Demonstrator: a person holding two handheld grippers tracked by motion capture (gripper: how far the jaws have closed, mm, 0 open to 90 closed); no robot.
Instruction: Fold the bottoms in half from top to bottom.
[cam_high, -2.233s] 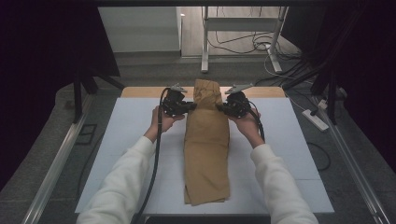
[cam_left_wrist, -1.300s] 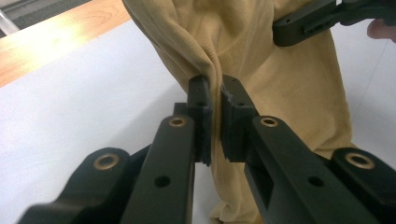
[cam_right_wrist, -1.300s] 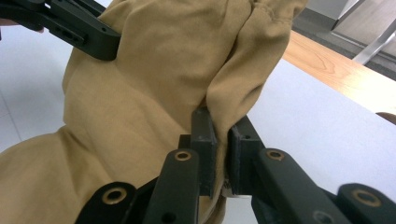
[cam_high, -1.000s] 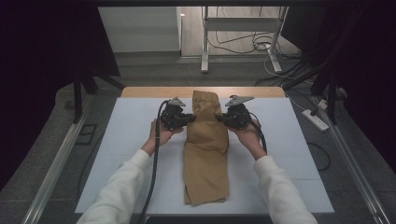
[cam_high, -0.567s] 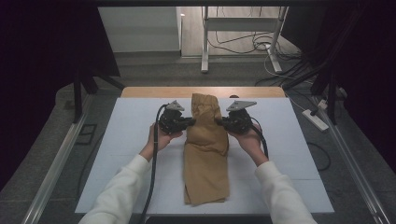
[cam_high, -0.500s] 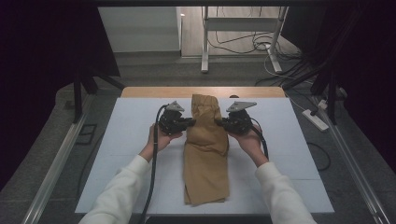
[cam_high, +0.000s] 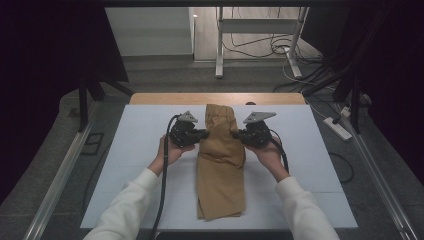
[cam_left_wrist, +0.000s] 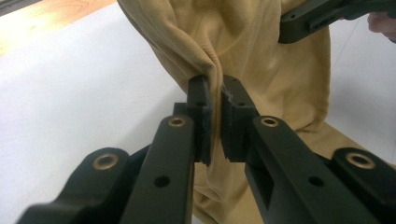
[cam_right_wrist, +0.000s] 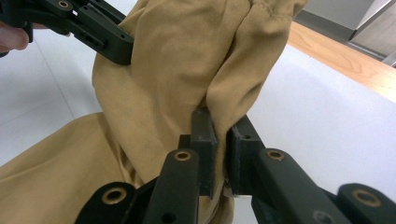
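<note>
Closest to the camera in the high view, two white sleeves (cam_high: 130, 212) come in from the bottom, one hand on each claw. The left gripper (cam_high: 204, 134) is clenched on the left edge of the tan garment (cam_high: 221, 170), and the right gripper (cam_high: 236, 134) is clenched on the right edge, directly across from it, so the cloth is pinched from both sides at the same height.

In the left gripper view the pads (cam_left_wrist: 201, 100) have a fold of that tan fabric squeezed between them (there's a thin sliver of gap lower down, but the tips are biting cloth). Beyond the left claw's tips the fabric bunches upward, and the right claw's black jaw tip shows up farther off at the top right, pressed into the cloth.

The right gripper view mirrors this: the pads (cam_right_wrist: 204, 135) clamp a ridge of fabric, and the left claw sits farther off at the upper left.

The part of the garment nearer the person than the claws lies flat on the white table top (cam_high: 130, 165), running down to the near edge. The part between and past the claws is lifted and crumpled, its far end reaching toward the wooden strip (cam_high: 165, 98) at the table's back. Behind that strip is grey floor with cables (cam_high: 260, 47).
</note>
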